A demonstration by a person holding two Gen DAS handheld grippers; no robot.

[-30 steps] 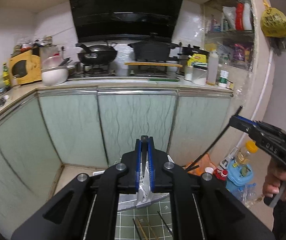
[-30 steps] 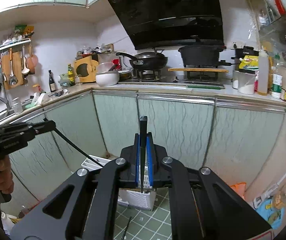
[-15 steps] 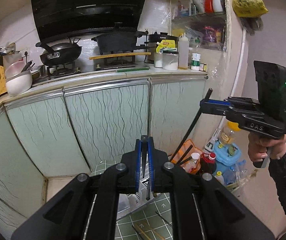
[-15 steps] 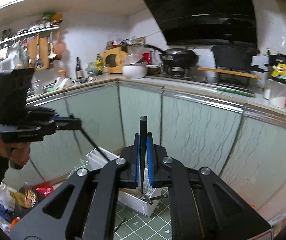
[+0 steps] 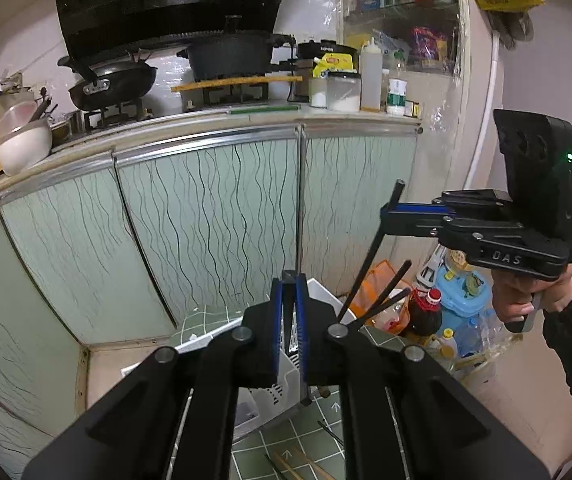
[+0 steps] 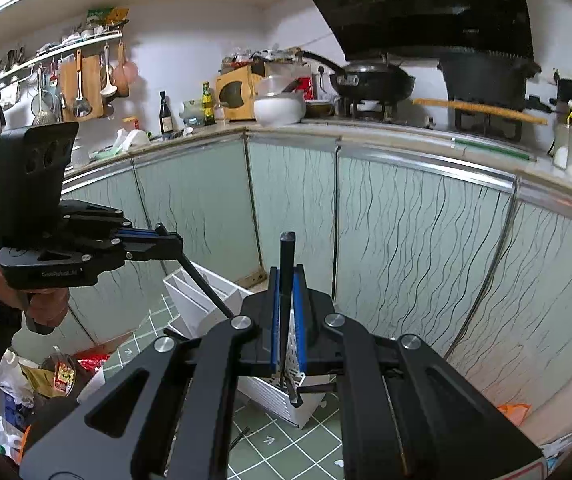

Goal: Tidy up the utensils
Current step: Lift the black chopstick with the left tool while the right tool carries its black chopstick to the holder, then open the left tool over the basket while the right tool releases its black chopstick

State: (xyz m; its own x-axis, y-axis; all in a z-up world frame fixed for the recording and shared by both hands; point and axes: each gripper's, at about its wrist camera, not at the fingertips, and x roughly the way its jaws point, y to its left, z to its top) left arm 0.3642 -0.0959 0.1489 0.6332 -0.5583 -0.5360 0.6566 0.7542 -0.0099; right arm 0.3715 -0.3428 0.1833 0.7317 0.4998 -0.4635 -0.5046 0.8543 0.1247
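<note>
A white slotted utensil holder (image 5: 286, 364) stands on a green grid mat; it also shows in the right wrist view (image 6: 201, 304). My left gripper (image 5: 289, 280) is shut on a black chopstick (image 6: 205, 284) that slants down toward the holder. My right gripper (image 6: 287, 270) is shut on another black chopstick (image 6: 286, 300); from the left wrist view this chopstick (image 5: 370, 248) slants down into the holder. Two more black chopsticks (image 5: 390, 288) stick up out of the holder. Loose chopsticks (image 5: 298, 464) lie on the mat.
Green-fronted kitchen cabinets (image 5: 205, 220) stand close behind the holder. The counter holds a wok (image 5: 113, 84), a pot (image 5: 229, 56) and a white bowl (image 5: 25, 144). Bottles and bags (image 5: 446, 300) crowd the floor on the right.
Both grippers have swung down and closer together over the holder. The chopstick tips have dropped toward its slots. Both stay shut.
</note>
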